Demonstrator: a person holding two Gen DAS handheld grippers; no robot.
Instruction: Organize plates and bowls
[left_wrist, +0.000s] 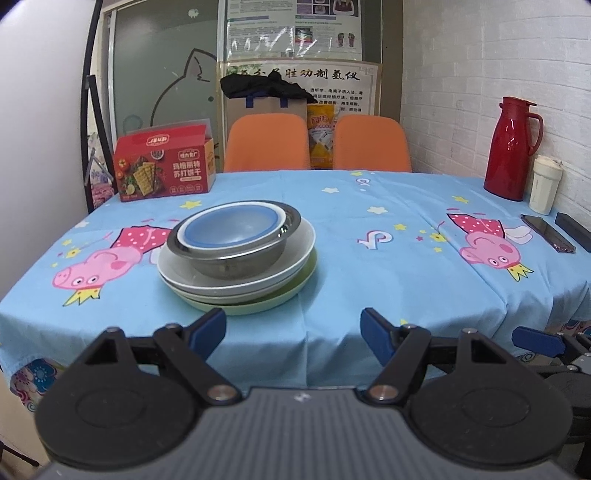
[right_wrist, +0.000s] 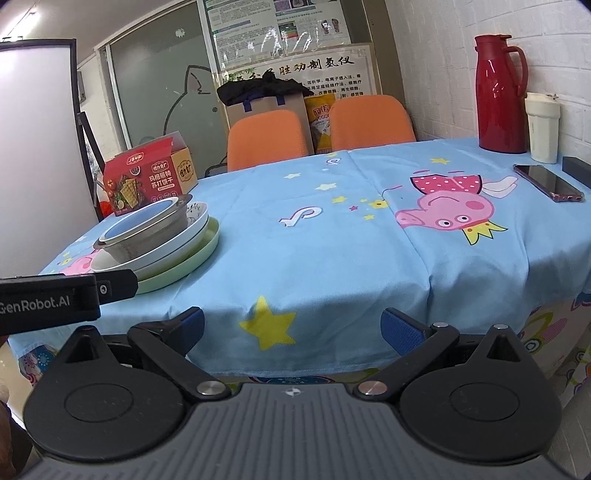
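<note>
Nested by size at centre-left of the left view, the blue-lined white bowl (left_wrist: 231, 230) sits in a steel bowl (left_wrist: 236, 254) on white plates (left_wrist: 295, 254) (pale green plate (left_wrist: 306, 275) lowest). Left gripper (left_wrist: 293, 328) and right gripper (right_wrist: 291, 326) gape empty, near the table's front edge.

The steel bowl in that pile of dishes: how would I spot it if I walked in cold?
Find the table with the blue cartoon-pig tablecloth, then the single stack of dishes near its front left. The steel bowl sits above the white plates and the pale green plate. It is the only shiny grey metal piece, and a blue-lined white bowl nests inside it.
</note>
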